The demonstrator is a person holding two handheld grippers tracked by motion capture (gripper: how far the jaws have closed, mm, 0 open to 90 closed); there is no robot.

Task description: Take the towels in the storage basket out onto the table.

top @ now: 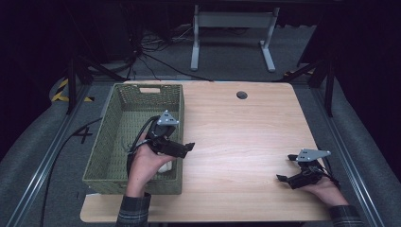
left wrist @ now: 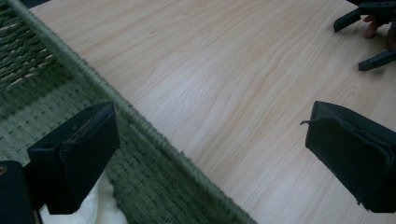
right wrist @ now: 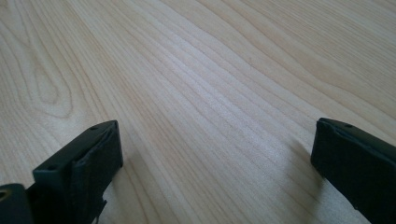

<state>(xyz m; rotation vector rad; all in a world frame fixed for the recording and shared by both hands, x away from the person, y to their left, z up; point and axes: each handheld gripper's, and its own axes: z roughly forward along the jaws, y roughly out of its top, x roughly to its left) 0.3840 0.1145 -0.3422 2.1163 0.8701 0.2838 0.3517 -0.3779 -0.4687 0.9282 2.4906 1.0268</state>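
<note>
From the high view I have the left gripper point(top: 182, 147) hanging over the near right corner of the green woven basket point(top: 116, 101), its jaws reaching across the basket's right rim toward the bare worktop point(top: 246, 137). Under the left hand point(top: 144, 165) a white object point(top: 165, 166) lies on the basket floor near that corner; I cannot tell what it is. The right gripper point(top: 285, 166) sits well apart, at the near right edge of the worktop, resting low with the right hand point(top: 324, 187) behind it. I see nothing else lying on the wood.

In the left gripper view my jaws stand wide apart with nothing between them. The basket rim point(left wrist: 154, 135) runs diagonally between them, one jaw over the weave and the other over the wood. A patch of the white object point(left wrist: 100, 207) shows at the bottom edge, below the jaw on the basket side, and it is not gripped. The right gripper point(left wrist: 369, 37) shows far off in the top corner.

In the right gripper view the jaws are also spread wide and empty, with plain wood grain ahead.

My judgement: the white object is already in the basket and let go, so the placing looks done. What is left, if anything, is to draw the left gripper clear of the basket.
</note>
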